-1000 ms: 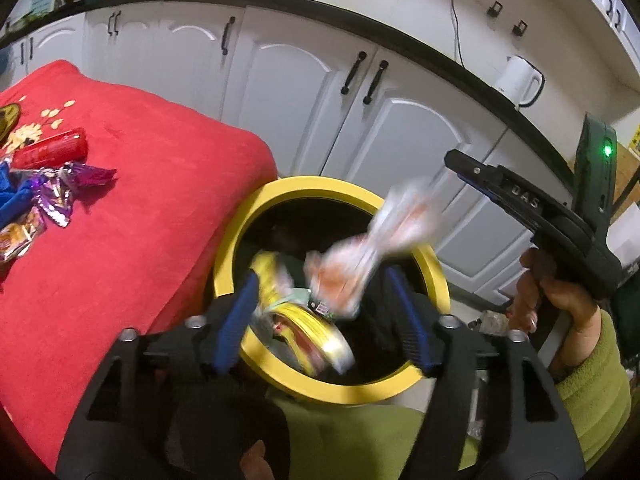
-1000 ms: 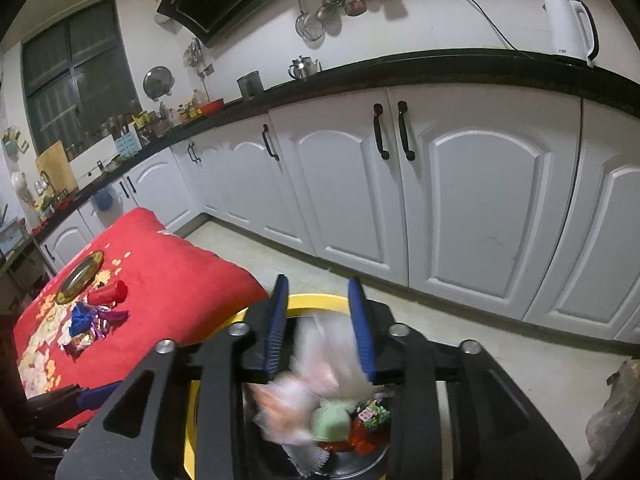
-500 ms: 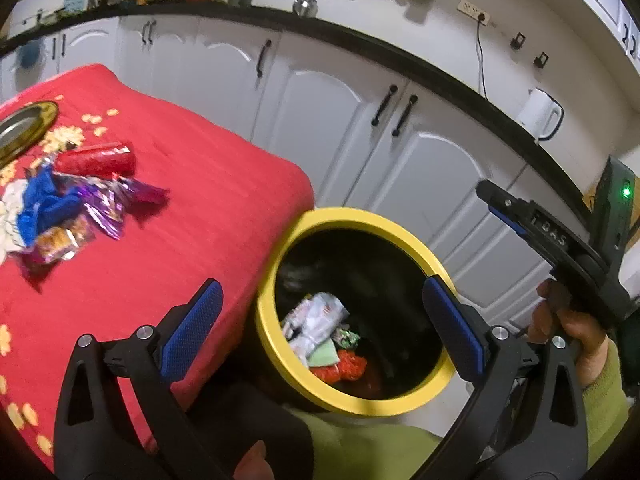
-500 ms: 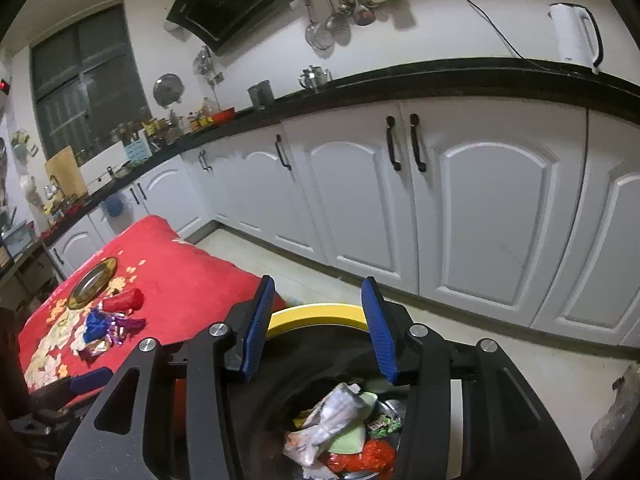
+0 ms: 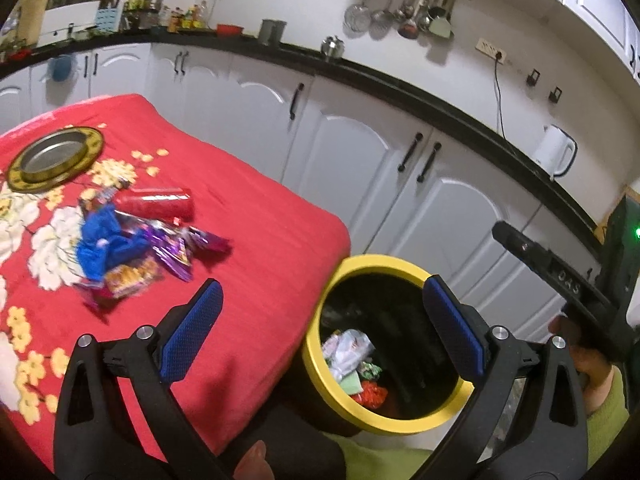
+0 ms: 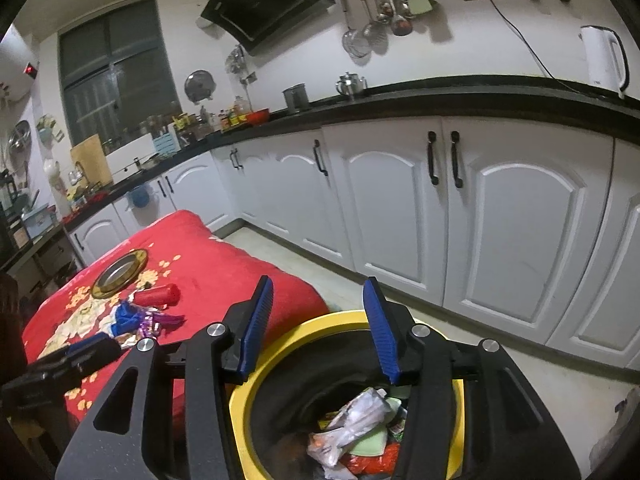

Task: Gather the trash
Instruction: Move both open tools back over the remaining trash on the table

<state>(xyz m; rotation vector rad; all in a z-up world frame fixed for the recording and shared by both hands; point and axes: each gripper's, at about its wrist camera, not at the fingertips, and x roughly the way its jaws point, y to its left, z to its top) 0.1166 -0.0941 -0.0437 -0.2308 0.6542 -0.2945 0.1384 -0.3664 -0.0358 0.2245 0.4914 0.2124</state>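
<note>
Trash is seen in two places from the left wrist view: a heap of crumpled blue, purple and orange foil wrappers lies on the red flowered tablecloth, with a red cylindrical tube just beside it, and a small pile of white, green and red packets rests at the bottom of the round black bin with a yellow rim, which stands against the table's edge. The left gripper is spread to its widest, nothing caught between its blue pads, one finger over the cloth and the other over the bin. A gold-rimmed metal dish is set farther back on the cloth.

From the right wrist view, the right gripper is held above the bin, its jaws having just been widening and now partly parted, with nothing between them. The discarded packets are seen below, inside the bin. The wrappers and tube lie on the cloth to the left
</note>
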